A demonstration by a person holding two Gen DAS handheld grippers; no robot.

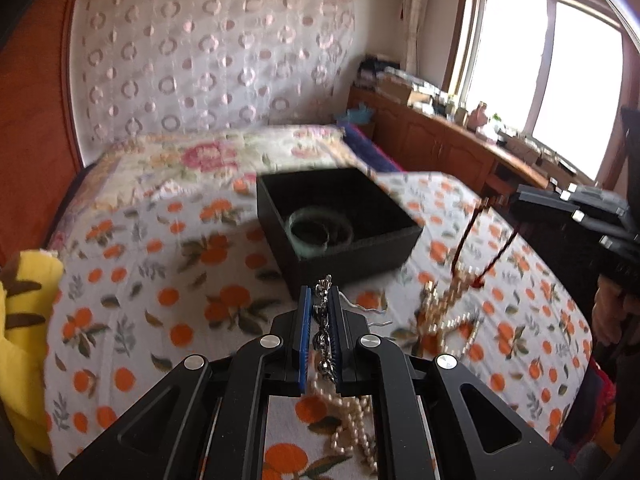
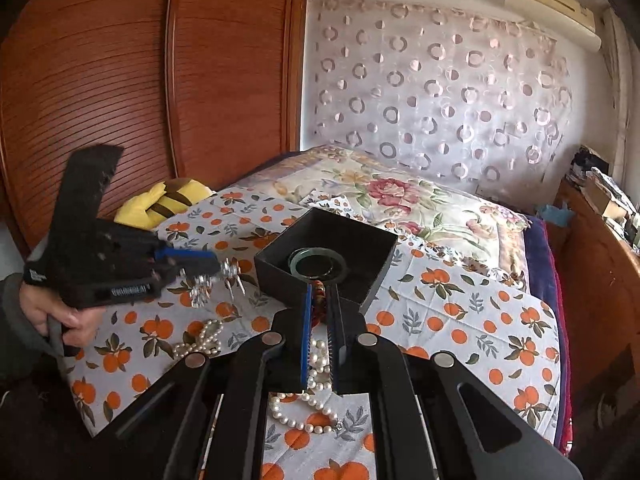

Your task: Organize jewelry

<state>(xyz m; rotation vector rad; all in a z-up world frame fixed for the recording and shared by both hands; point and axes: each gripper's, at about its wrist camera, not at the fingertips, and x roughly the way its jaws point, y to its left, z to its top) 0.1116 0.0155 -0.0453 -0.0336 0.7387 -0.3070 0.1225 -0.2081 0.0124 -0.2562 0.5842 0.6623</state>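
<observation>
Pinching a glittery silver chain between its blue ribbed pads, the left gripper hangs above the orange-print sheet, with the square black box at 12 o'clock holding a smooth green bangle. Right gripper is clamped on a dark red cord strung with gold-looking links, blurred in the left view. Round pearls lie looped on the sheet beneath both grippers, at 6 o'clock.
</observation>
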